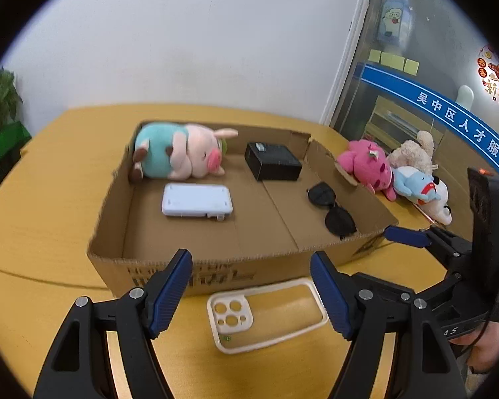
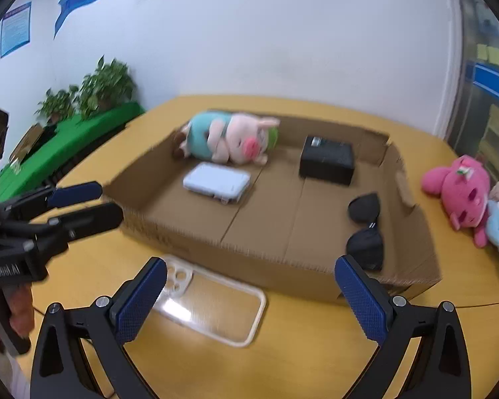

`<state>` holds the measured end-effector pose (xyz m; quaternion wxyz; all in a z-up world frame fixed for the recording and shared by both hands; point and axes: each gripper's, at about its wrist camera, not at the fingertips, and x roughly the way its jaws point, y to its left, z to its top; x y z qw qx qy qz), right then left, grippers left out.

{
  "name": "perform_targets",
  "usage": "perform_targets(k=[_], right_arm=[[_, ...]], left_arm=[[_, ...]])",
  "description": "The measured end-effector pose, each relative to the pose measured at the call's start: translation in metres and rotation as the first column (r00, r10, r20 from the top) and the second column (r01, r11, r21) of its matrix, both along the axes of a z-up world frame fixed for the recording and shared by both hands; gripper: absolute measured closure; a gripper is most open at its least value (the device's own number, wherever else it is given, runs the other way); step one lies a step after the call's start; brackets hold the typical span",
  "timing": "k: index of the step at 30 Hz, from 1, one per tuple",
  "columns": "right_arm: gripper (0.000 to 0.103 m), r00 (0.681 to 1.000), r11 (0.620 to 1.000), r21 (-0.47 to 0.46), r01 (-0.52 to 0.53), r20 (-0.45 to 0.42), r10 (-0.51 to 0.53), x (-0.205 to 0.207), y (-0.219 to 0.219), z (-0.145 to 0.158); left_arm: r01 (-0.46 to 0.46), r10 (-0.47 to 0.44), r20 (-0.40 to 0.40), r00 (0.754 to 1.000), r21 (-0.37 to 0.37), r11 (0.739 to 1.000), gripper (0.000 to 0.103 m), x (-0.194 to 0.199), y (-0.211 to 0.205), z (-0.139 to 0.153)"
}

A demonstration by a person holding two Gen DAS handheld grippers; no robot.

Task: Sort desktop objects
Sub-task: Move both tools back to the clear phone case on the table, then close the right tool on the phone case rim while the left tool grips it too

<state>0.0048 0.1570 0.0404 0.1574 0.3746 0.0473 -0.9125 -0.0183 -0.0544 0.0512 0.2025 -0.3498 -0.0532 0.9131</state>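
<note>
A shallow cardboard box (image 1: 169, 267) sits on a yellow table (image 1: 43, 219). Inside it lie a pig plush (image 1: 179, 151) in teal clothes against the far wall, a white flat device (image 1: 197, 200) just in front of the pig, a black box (image 1: 272, 161) toward the far right, and black sunglasses (image 1: 332, 207) by the right wall. A clear phone case (image 1: 266, 312) with a white rim lies flat on the table just outside the box's near wall, camera cutouts to the left.

The left gripper (image 1: 251, 294) hangs over the case with its blue pads spread wide, one on each side of it — nothing is held. The right gripper (image 2: 251, 294) is likewise wide apart and empty, above the table just right of the case.

To the right of the box, on the table, lies a pile of toys — a pink plush (image 1: 369, 163), a beige plush (image 1: 414, 153) and a blue-and-white plush (image 1: 419, 188)
</note>
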Motion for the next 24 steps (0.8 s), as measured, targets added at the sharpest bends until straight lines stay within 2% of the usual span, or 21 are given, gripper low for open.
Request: perform_targets(k=[4,8,13,15,17,19,20,21,22,23,24], right_arm=[[0.001,0.991,0.999,-0.032,-0.04,0.13,0.044,-0.003,0.004,-0.04],[0.004,0.976,0.998,-0.047,-0.04,0.212,0.049,-0.007,0.007,-0.073],[0.012,0.963,0.997,-0.077,-0.016,0.268,0.037,-0.02,0.01,-0.095],[0.018,0.959,0.997,-0.081,-0.016,0.279,0.038,-0.023,0.01,-0.1],[0.028,0.961,0.997,-0.067,-0.022,0.275,0.04,-0.025,0.009,-0.103],[0.043,0.964,0.999,-0.03,-0.032,0.262,0.039,-0.025,0.005,-0.102],[0.048,0.965,0.999,-0.017,-0.036,0.258,0.039,-0.025,0.004,-0.101],[0.059,0.967,0.999,-0.002,-0.034,0.254,0.034,-0.025,0.003,-0.1],[0.068,0.968,1.0,0.012,-0.028,0.25,0.024,-0.025,0.003,-0.1],[0.071,0.97,1.0,0.021,-0.021,0.245,0.015,-0.025,0.004,-0.1],[0.077,0.971,1.0,0.026,-0.016,0.238,0.01,-0.024,0.005,-0.1]], left_arm=[[-0.003,-0.001,0.108,0.994,0.039,0.999,0.03,-0.005,-0.012,-0.031],[0.022,-0.041,0.213,0.976,0.095,0.995,0.03,-0.013,-0.016,-0.058],[0.026,-0.049,0.301,0.952,0.081,0.996,0.032,-0.022,-0.01,-0.085],[0.017,-0.047,0.331,0.942,0.091,0.996,0.039,-0.026,-0.01,-0.094],[0.005,-0.037,0.369,0.929,0.087,0.996,0.056,-0.03,-0.008,-0.105],[-0.004,-0.023,0.358,0.933,0.073,0.997,0.058,-0.031,-0.007,-0.105],[-0.007,-0.012,0.357,0.934,0.051,0.999,0.064,-0.031,-0.006,-0.105],[-0.009,-0.003,0.356,0.935,0.034,0.999,0.07,-0.032,-0.005,-0.105],[-0.016,0.013,0.359,0.933,0.005,1.0,0.085,-0.032,-0.003,-0.107],[-0.023,0.022,0.366,0.931,-0.003,1.0,0.094,-0.033,-0.003,-0.108],[-0.028,0.026,0.363,0.932,0.001,1.0,0.094,-0.033,-0.004,-0.108]])
